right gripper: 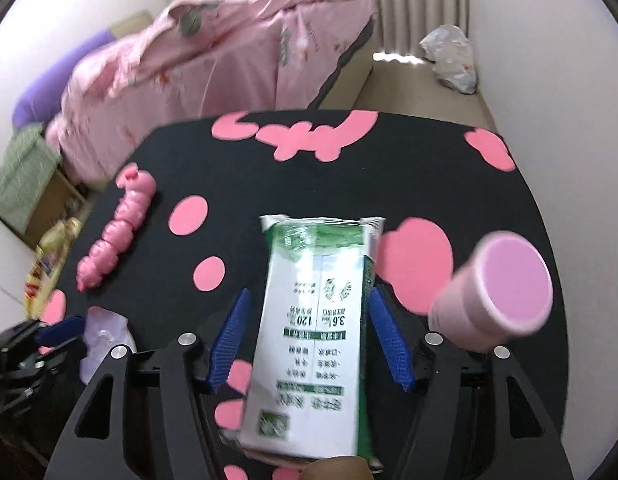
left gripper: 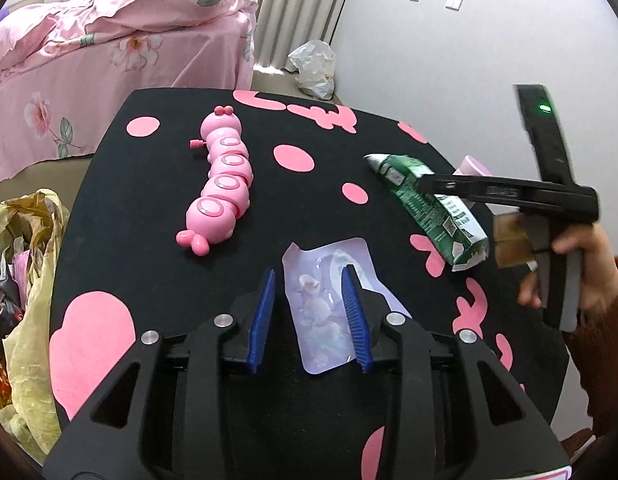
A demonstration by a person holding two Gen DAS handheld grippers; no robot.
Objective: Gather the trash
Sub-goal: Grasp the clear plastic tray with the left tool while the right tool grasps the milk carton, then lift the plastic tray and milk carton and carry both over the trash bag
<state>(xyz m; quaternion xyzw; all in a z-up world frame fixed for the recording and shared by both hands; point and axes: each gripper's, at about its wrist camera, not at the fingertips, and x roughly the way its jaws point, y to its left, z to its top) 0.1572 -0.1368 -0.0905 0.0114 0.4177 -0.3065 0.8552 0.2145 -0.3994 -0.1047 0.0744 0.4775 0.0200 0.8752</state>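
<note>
1. Left wrist view shows the left gripper part-open over a flat, pale lilac plastic blister pack that lies on the black table with pink shapes; the pack sits between the blue pads, which do not appear to press it, probably lined up for a pinch.
2. Beyond the blister pack, a pink caterpillar toy lies untouched; it looks like a keeper, not trash.
3. Right wrist view has the right gripper spread wide around a flattened green-and-white milk carton, a gap showing on each side, so it is not gripped.
4. The carton lies to the right of the blister pack, with a pink cup just beyond it.
5. Left of the blister pack, past the table edge, a yellow trash bag gapes open, likely the destination for both pieces.
</note>
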